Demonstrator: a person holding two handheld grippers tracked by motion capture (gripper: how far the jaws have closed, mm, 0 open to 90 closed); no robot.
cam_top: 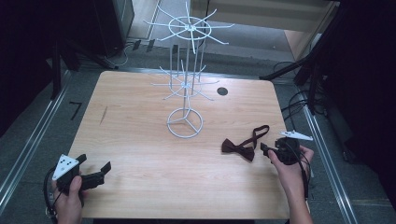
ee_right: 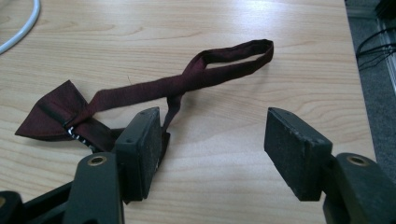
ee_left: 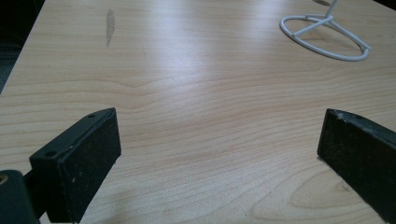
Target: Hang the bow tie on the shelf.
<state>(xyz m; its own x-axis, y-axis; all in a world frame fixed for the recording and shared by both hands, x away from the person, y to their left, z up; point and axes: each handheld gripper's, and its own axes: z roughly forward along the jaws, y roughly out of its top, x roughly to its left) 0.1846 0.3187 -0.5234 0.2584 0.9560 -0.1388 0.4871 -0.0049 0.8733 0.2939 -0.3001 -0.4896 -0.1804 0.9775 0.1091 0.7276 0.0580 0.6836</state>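
On the light wooden table, at about 4 o'clock from the table's centre, lies a dark maroon bow tie — bow part flat on the wood, its neck strap running from the bow toward 1 o'clock and ending in a closed loop. In the right gripper view the bow tie sits at 9 to 10 o'clock, and the strap loops up to about 1 o'clock.

The right gripper rests just beside the bow at 3 o'clock from it, held in the person's right hand near the table's right edge. Its jaws stand wide apart with bare wood between them; in the right gripper view the near jaw partly covers the bow's near wing, and contact cannot be confirmed.

The left gripper sits at 8 o'clock from the table's centre, well apart from the bow tie, held in the left hand. Its jaws are also spread wide — nothing lies between them.

A white wire display stand stands upright at 12 o'clock from the centre, on a ring base with hooks radiating at two levels. The ring base appears at 1 o'clock in the left gripper view. A dark round hole lies near the table's far edge.
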